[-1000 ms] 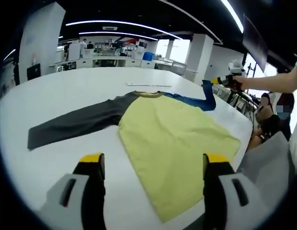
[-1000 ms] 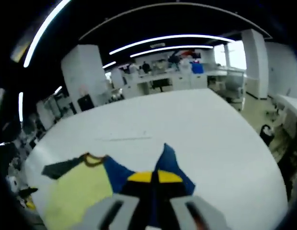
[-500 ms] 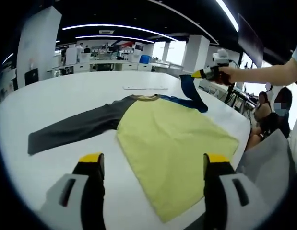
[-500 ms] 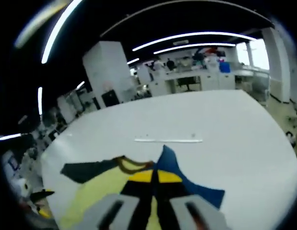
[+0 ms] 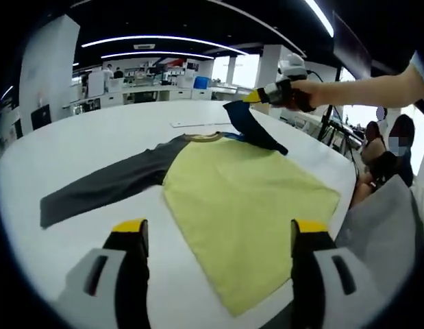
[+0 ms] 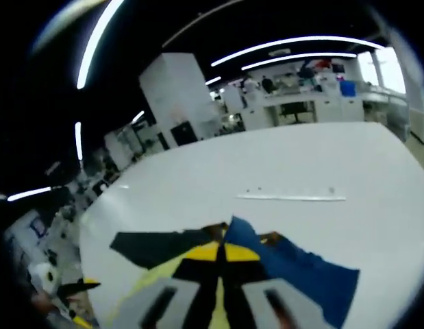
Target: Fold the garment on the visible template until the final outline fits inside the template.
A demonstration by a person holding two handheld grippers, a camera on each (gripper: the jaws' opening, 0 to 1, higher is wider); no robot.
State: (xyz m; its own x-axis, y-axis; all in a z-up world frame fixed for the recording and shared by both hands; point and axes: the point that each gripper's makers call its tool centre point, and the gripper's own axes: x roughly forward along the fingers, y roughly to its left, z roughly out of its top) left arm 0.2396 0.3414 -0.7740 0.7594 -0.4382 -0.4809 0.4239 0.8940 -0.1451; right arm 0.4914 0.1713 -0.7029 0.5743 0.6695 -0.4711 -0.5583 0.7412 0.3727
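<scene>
Right tongs (image 6: 222, 253) clamped on the cuff of the blue sleeve (image 6: 301, 274), jaws pressed together with cloth pinched between the yellow tips; seen from the left gripper view as well (image 5: 256, 96), raised above the tabletop (image 5: 75, 137) with the sleeve (image 5: 251, 127) hanging from them down to the shoulder. Lifted that way, probably, so as to carry the sleeve across the yellow body (image 5: 246, 199) for a first fold. Left tongs (image 5: 218, 236) spread wide, gripping nothing, hovering low over the near edge, likely waiting for the hem or the grey sleeve (image 5: 102, 185). Garment flat on the white tabletop, neck away from the left camera, grey sleeve stretched out straight. Beyond the collar, a thin pale strip (image 6: 290, 197) lying on the surface; no template outline discernible for certain. Around it all, an open office with long ceiling lights, white columns, desks at the far side, and a seated person (image 5: 390, 157) past the table's right edge.
</scene>
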